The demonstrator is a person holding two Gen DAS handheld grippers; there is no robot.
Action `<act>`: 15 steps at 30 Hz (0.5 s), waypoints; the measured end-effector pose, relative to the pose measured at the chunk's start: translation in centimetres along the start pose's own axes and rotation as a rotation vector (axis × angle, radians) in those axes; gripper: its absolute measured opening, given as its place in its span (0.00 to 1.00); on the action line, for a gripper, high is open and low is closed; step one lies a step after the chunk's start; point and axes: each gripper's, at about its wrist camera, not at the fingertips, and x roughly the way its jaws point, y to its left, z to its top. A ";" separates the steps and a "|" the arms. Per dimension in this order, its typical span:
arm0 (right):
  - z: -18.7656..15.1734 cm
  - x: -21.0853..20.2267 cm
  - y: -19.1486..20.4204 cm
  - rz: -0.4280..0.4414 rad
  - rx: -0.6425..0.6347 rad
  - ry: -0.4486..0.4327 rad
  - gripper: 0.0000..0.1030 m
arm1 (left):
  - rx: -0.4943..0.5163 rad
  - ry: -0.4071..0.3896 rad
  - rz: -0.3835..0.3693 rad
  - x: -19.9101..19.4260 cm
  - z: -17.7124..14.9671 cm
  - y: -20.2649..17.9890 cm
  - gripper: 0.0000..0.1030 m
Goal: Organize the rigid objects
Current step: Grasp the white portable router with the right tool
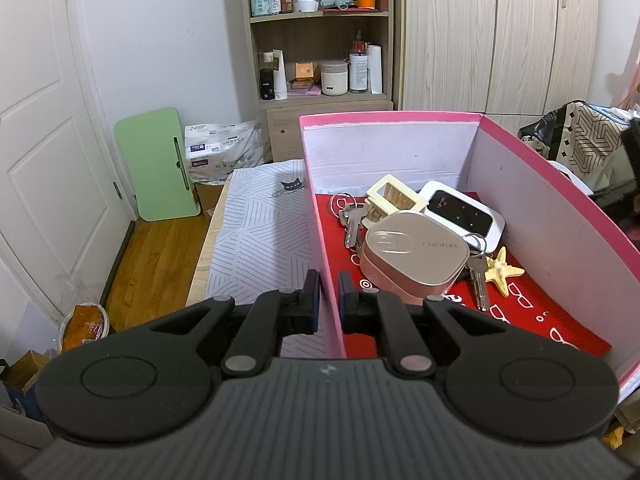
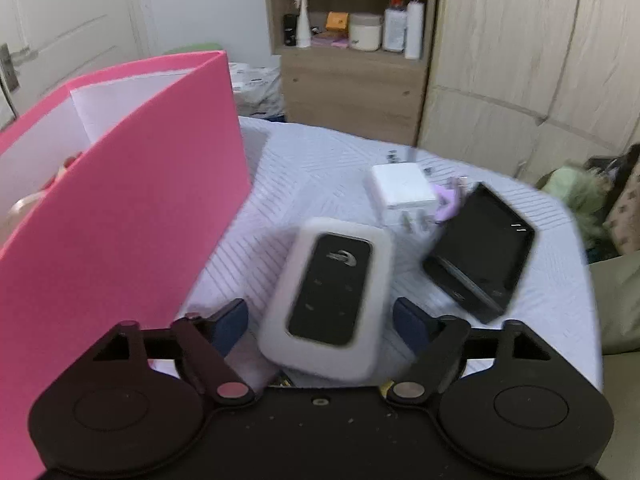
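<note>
Rigid objects are sitting in two groups: some inside the pink box (image 1: 560,216), some outside it on the patterned cloth (image 2: 344,160). Inside the box, on its red lining, a rose-gold case (image 1: 412,256) is lying near the middle, with keys (image 1: 352,220) to its left, a cream clip (image 1: 394,196) and a white pocket router (image 1: 464,212) at the far side, and a starfish (image 1: 502,266) to the right.

Left gripper (image 1: 329,292) is clenching the box's near-left wall, one pad outside and one inside; this grip is judged to be steadying the box while items are loaded.

Right gripper (image 2: 320,320) is standing released, its jaws spread wide on either side of a second white router (image 2: 332,296) lying on the cloth just right of the box. The pads are not pressing on it. The jaws are judged to be set for closing across the router's short width, making it the next item for the box.

Farther on the cloth, a white charger (image 2: 400,188) is resting beside a purple cable (image 2: 450,204), and a black device (image 2: 484,248) is lying to the right.

Beyond the surface, a wooden shelf unit (image 1: 320,40) holding bottles and jars is standing against the far wall, a wardrobe (image 1: 500,32) is standing to its right, and a white door (image 1: 40,140) is standing at the left above a wood floor.
</note>
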 end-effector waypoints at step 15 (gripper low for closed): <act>-0.7 -2.5 -1.5 0.022 0.169 -0.134 0.66 | 0.027 0.025 0.005 0.1 0.4 -0.2 0.08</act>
